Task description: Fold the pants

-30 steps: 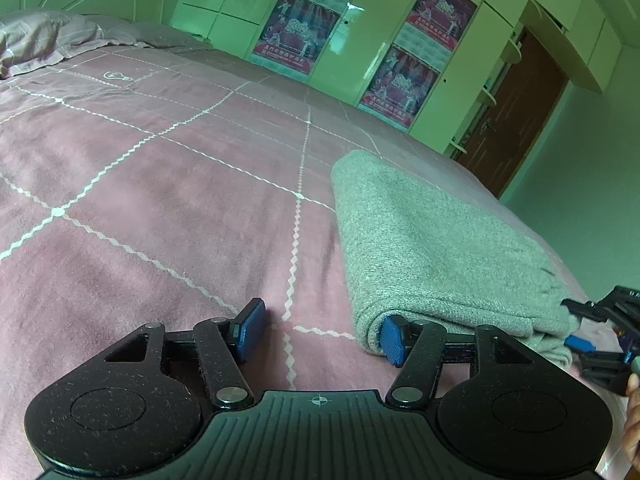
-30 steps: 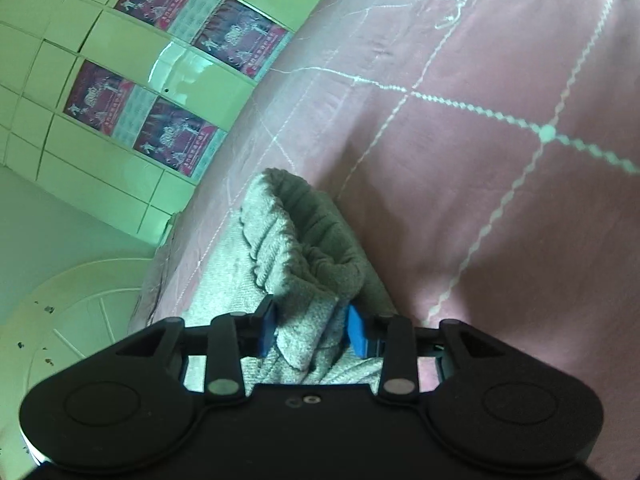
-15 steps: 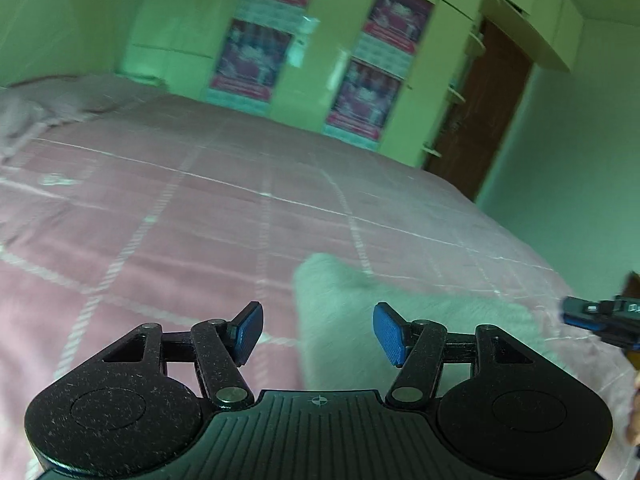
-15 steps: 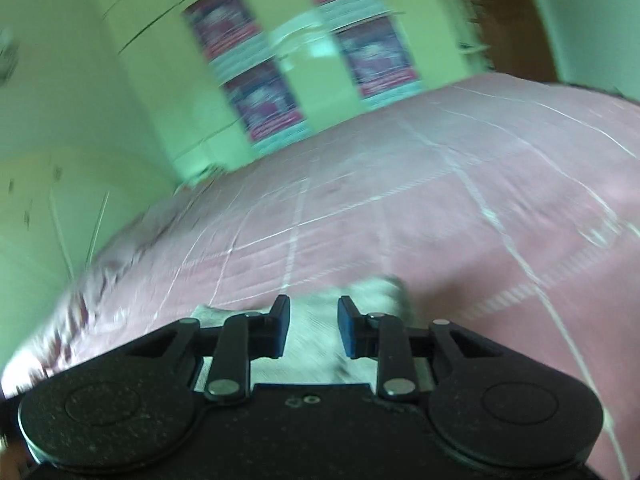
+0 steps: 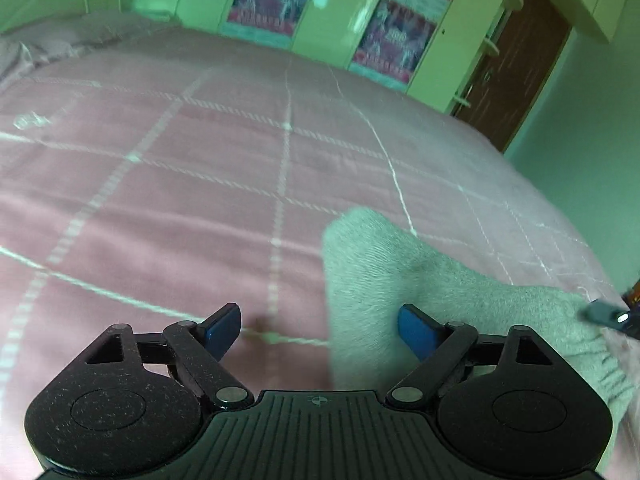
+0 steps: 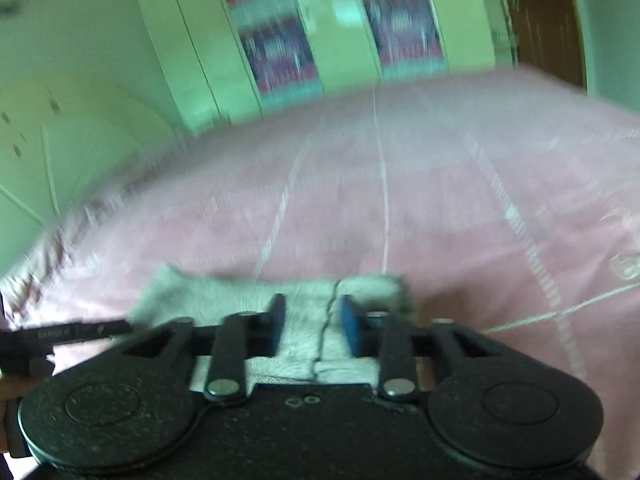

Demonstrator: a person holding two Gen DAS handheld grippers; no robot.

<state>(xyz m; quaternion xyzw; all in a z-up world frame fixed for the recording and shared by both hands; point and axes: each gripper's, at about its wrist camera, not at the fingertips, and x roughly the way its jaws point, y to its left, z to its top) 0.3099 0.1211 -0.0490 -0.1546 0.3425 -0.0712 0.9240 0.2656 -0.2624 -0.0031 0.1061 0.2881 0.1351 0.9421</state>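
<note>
The grey pants (image 5: 420, 276) lie folded into a compact bundle on the pink bed. In the left wrist view my left gripper (image 5: 320, 330) is open and empty, above the bundle's left edge. In the right wrist view the pants (image 6: 308, 300) sit just below and ahead of my right gripper (image 6: 312, 322), whose jaws stand apart with grey cloth showing between them; the blur hides whether they touch it. The right gripper's tip (image 5: 604, 314) shows at the right edge of the left wrist view.
The pink bedspread (image 5: 200, 184) with white grid lines spreads ahead. A pillow (image 5: 60, 40) lies at the far left. Green wardrobes with posters (image 5: 384, 40) stand behind the bed, and a brown door (image 5: 516, 64) is at the right.
Both grippers have lifted and drawn back from the folded pants. The right gripper, shut on the bundle's end a second ago, has let go and turned to face the wardrobes.
</note>
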